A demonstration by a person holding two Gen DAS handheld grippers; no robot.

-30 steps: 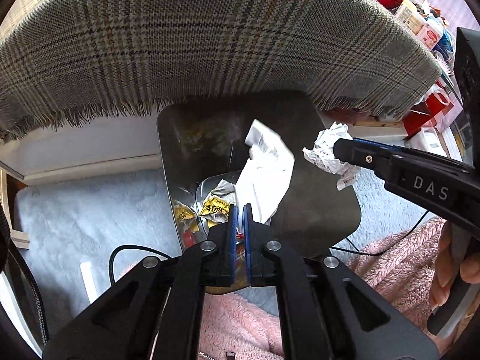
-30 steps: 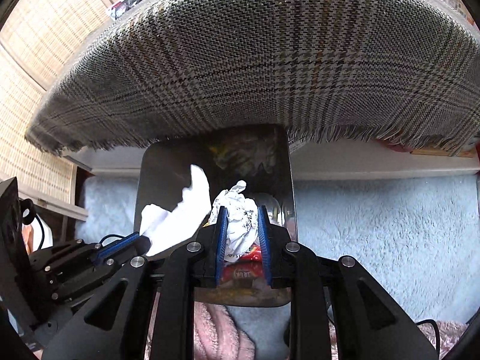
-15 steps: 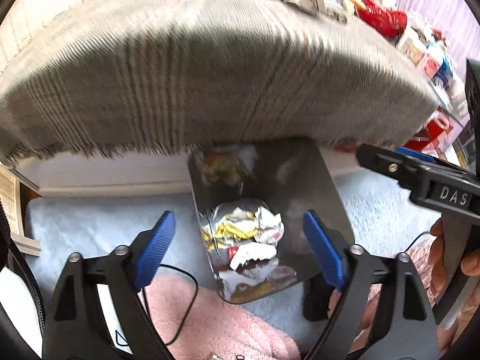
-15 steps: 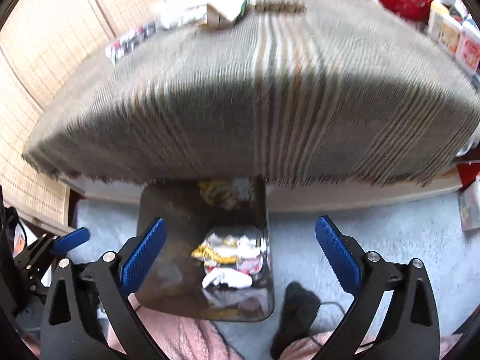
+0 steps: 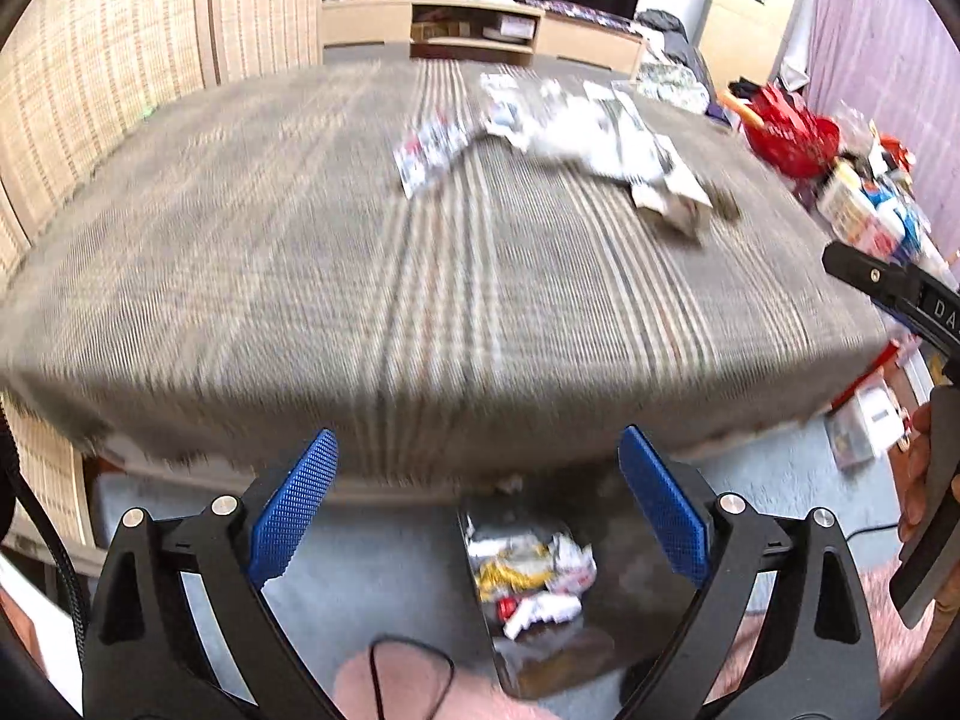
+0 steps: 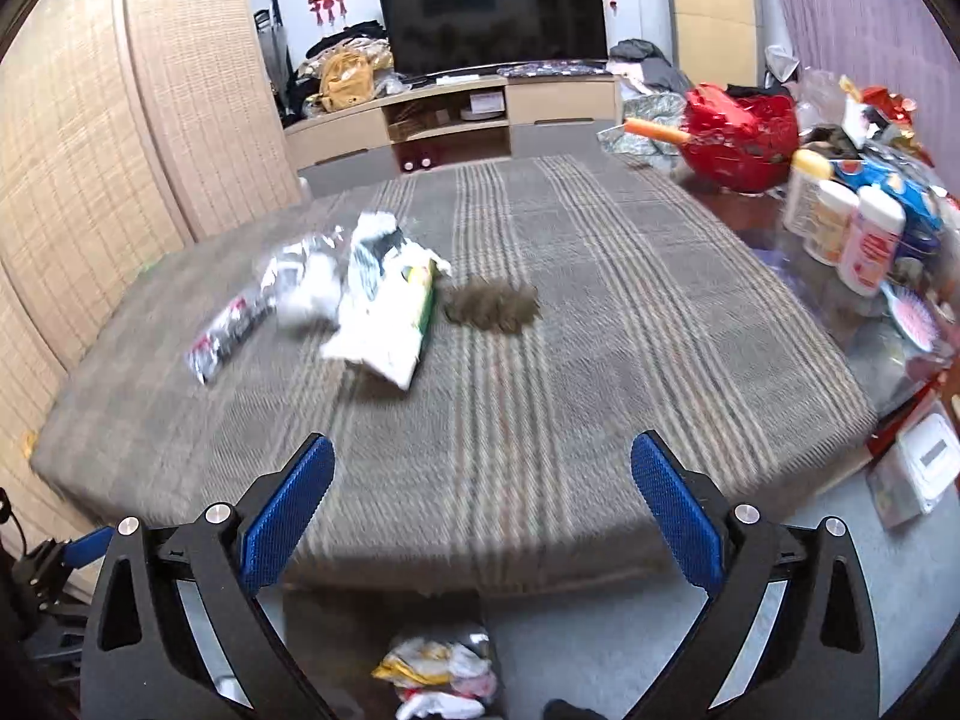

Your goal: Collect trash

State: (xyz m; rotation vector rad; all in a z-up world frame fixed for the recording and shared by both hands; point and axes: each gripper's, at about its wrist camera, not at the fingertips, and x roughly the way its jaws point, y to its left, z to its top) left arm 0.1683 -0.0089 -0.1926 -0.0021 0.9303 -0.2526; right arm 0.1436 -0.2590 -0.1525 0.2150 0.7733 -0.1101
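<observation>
Right wrist view: the right gripper is seen spread wide with nothing between its blue pads, its jaws having just been opening. The left gripper is likewise wide apart and empty, also just opened. Below the near edge of the table, the trash bin stands on the pale carpet, already filled with crumpled wrappers. More trash is left on the plaid cloth: a white packet, a crumpled foil wrapper and a small dark wrapper toward the far left corner, with a brownish clump just beside the packet. A drop into the bin is judged finished; a reach across the table to the remaining packet and wrappers is called for next, with both grippers kept open until the pieces are straddled.
</observation>
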